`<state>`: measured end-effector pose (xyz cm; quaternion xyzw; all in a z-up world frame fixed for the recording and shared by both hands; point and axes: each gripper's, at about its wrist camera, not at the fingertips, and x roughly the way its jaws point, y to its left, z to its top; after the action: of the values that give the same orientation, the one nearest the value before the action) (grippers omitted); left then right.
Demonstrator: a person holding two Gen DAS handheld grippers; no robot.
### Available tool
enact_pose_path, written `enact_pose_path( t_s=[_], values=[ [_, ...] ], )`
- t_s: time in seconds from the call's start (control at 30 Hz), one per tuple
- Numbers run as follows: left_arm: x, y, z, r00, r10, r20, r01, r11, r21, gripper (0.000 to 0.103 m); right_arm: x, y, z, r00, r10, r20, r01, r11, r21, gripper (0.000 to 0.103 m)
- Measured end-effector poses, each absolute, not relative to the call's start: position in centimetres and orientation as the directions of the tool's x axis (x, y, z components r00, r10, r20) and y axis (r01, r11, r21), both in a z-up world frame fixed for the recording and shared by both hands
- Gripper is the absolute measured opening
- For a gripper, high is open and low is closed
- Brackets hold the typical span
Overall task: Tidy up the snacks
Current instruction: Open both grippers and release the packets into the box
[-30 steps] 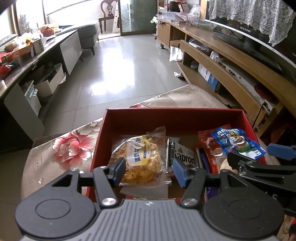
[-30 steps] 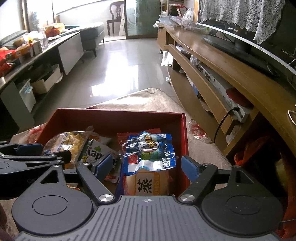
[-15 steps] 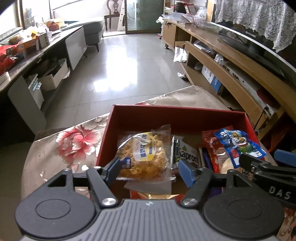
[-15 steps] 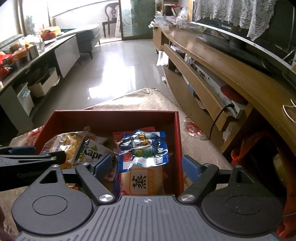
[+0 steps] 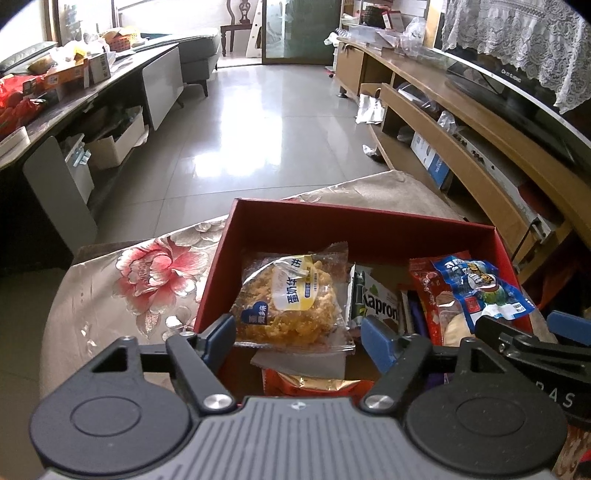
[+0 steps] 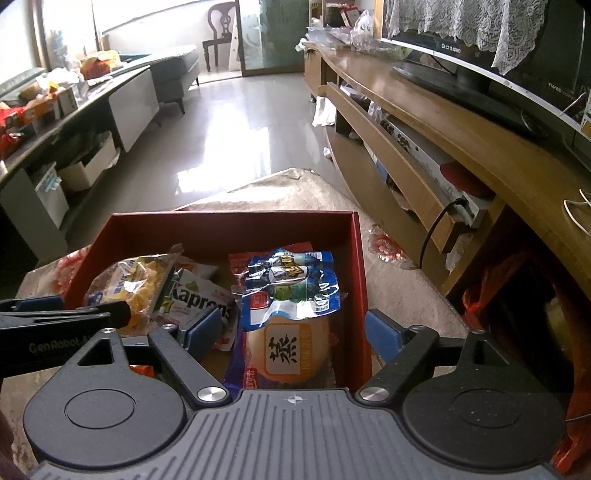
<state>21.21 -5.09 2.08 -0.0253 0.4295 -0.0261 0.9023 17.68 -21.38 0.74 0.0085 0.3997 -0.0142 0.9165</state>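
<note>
Left tongs (image 5: pixel 298 334) opening around pastry packet (image 5: pixel 291 299) without gripping, right tongs (image 6: pixel 291 330) opening over bun packet (image 6: pixel 290 350)

We see a bright living room with a glossy pale tiled floor (image 5: pixel 255 122) catching the daylight, a long wooden TV cabinet (image 6: pixel 436 122) with a lace-draped television (image 6: pixel 480 44) along the right, a cluttered grey sideboard (image 5: pixel 110 88) on the left, and a dark wooden chair (image 6: pixel 218 44) by the far glass door (image 5: pixel 299 29).
</note>
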Motion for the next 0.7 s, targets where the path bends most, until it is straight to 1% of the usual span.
enact_pose_path(
  t_s=[0.43, 0.7],
  values=[
    [19.2, -5.2, 2.4, 0.644, -0.062, -0.763, 0.042, 0.998, -0.046, 0.079, 16.4, -21.3, 0.9, 0.683, -0.009, -0.73, 0.04, 0.999, 0.025, 0.089],
    [16.7, -5.0, 2.4, 0.644, -0.084, -0.761, 0.066, 0.996, -0.054, 0.079, 14.0, -21.0, 1.1, 0.69, -0.014, -0.724, 0.049, 0.998, 0.028, 0.09]
  ],
)
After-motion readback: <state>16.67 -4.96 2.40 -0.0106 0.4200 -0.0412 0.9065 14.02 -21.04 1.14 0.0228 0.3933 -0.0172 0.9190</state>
